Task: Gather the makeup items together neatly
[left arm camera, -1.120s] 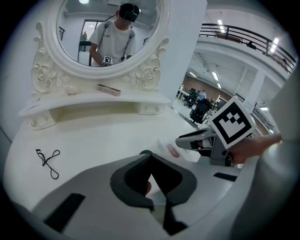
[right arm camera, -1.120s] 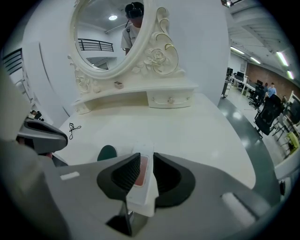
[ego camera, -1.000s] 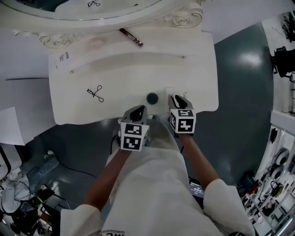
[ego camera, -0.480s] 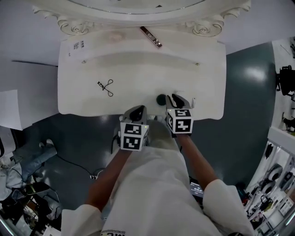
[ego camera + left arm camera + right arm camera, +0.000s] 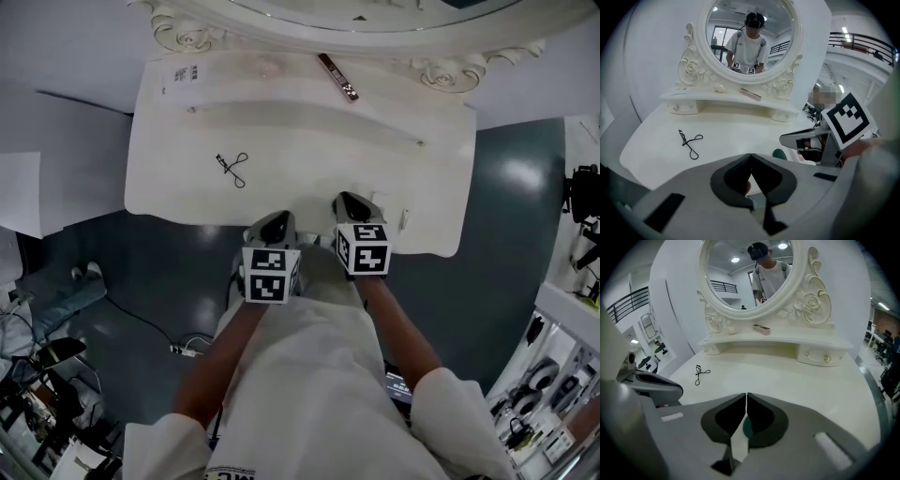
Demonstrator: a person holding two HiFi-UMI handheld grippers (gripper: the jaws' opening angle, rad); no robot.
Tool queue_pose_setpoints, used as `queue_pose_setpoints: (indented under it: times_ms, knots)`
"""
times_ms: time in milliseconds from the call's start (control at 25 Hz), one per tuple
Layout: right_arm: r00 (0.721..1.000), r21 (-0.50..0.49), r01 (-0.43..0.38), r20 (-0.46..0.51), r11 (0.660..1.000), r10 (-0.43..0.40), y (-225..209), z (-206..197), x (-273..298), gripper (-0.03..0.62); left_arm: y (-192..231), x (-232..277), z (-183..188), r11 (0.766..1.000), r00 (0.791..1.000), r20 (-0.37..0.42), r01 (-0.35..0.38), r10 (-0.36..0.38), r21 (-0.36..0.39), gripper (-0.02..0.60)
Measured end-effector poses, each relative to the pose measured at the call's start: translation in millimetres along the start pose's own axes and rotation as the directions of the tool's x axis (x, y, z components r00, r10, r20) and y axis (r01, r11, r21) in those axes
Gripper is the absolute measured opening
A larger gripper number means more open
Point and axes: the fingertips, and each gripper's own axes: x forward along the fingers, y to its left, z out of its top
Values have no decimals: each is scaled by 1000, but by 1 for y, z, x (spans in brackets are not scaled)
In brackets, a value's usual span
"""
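Near tabletop [image 5: 328, 159] front edge: left claw [image 5: 751, 157] closed, empty; right claw [image 5: 746, 396] just shut, nothing pinched. Risk: shut tips knock dark green round case [image 5: 779, 153] off edge.

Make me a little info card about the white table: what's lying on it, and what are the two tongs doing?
Table: white dressing table below a round mirror
Eyelash curler: flat on the tabletop, off to the left of both tongs
Slim case: on the raised shelf under the mirror
Green round thing: on the table at the right tongs' tip
Left tongs: shut, holding nothing
Right tongs: just been closing, tips together, nothing between them
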Motion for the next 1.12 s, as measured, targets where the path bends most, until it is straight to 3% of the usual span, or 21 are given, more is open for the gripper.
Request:
queue_pose_setpoints:
  times_ms: [560,1120]
  knots:
    - [997,-41,-71,-17,997,71,39,8,13,2,56,-5,6,980,990,34,-127,134,-153,11]
    - [991,-50,-130,-41,990,128,68,9,18,2,111,9,2,914,956,-12,-283,293,-291,29]
